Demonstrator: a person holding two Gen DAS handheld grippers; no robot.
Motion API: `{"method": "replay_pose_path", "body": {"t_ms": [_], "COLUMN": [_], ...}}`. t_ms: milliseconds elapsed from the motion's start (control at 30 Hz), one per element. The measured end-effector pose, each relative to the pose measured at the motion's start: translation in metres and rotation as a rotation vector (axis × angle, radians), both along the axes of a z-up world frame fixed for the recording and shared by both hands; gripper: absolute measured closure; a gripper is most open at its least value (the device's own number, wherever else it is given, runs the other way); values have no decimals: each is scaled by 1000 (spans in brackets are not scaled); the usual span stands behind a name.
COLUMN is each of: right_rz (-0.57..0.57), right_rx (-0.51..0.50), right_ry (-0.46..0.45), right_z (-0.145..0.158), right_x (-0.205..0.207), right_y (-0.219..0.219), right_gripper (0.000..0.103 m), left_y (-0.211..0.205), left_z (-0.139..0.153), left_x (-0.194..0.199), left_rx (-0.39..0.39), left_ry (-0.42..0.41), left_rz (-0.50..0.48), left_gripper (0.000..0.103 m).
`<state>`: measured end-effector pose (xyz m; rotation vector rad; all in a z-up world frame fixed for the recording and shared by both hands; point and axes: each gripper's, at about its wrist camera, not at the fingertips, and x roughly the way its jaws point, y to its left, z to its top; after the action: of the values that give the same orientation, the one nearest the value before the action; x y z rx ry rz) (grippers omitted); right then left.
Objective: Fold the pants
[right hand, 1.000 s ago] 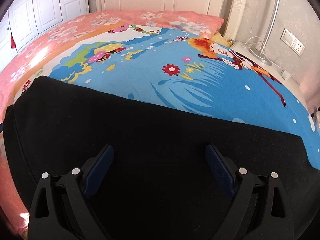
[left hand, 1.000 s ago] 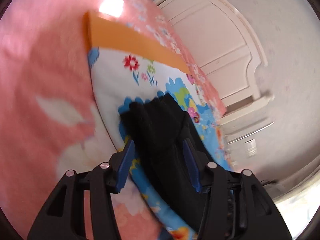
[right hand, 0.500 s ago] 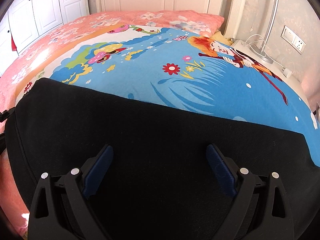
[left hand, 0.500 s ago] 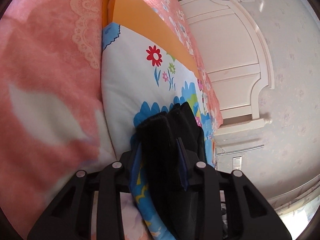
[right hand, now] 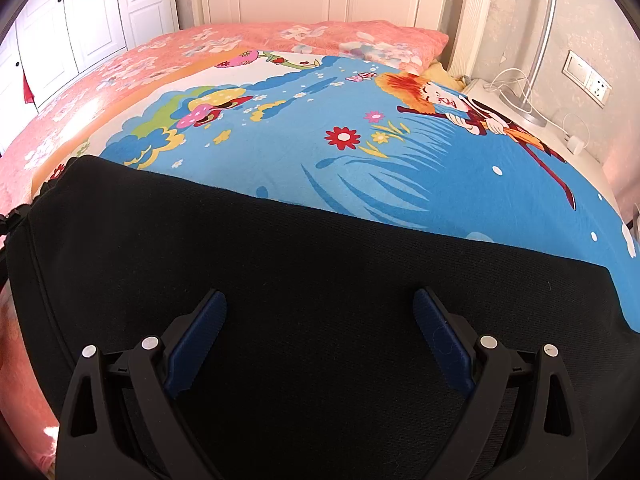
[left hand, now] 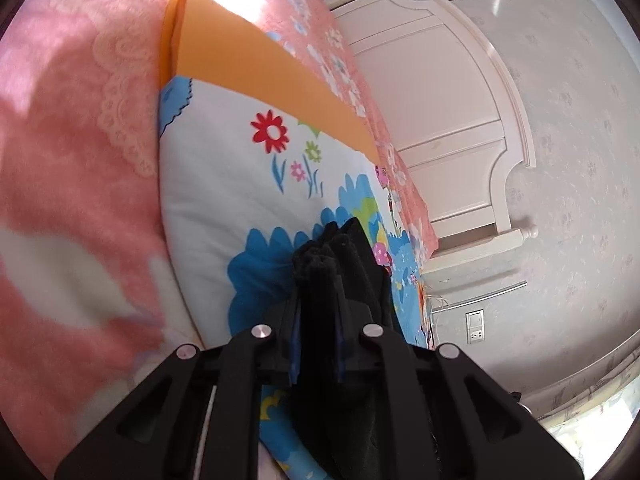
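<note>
Pants (right hand: 320, 300) without readable labels

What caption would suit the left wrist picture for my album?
Left tongs, just closed, pinch a bunched end of black pants lying on a cartoon-print quilt.

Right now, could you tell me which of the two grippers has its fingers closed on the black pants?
The left gripper: its fingers pinch a bunched edge of the black fabric pants. The right gripper hovers open above them.
</note>
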<state>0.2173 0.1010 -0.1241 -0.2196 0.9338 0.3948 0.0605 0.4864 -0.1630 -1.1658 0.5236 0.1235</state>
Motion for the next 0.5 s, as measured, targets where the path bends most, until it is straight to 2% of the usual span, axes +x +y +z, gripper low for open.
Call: {"method": "replay_pose_path", "body": {"t_ms": [133,233,433,500], "right_rz": [0,0,1,4], "right_rx": [0,-1,7,60], "right_ry": [0,-1,4,30], "right_z": [0,0,1,5], "right_x": [0,0,0,3], "right_y": [0,0,0,-7], "right_gripper": [12,12,12,12], "left_y": [-11,-27,-102,-146], "left_z": [23,49,116,138], "left_x": [3,5,12,15], "left_rx": [95,222,632,796], "left_ry": [5,19,56,55], "left_rz": [-7,-21,-88,-135], "left_gripper": [92,92,92,92]}}
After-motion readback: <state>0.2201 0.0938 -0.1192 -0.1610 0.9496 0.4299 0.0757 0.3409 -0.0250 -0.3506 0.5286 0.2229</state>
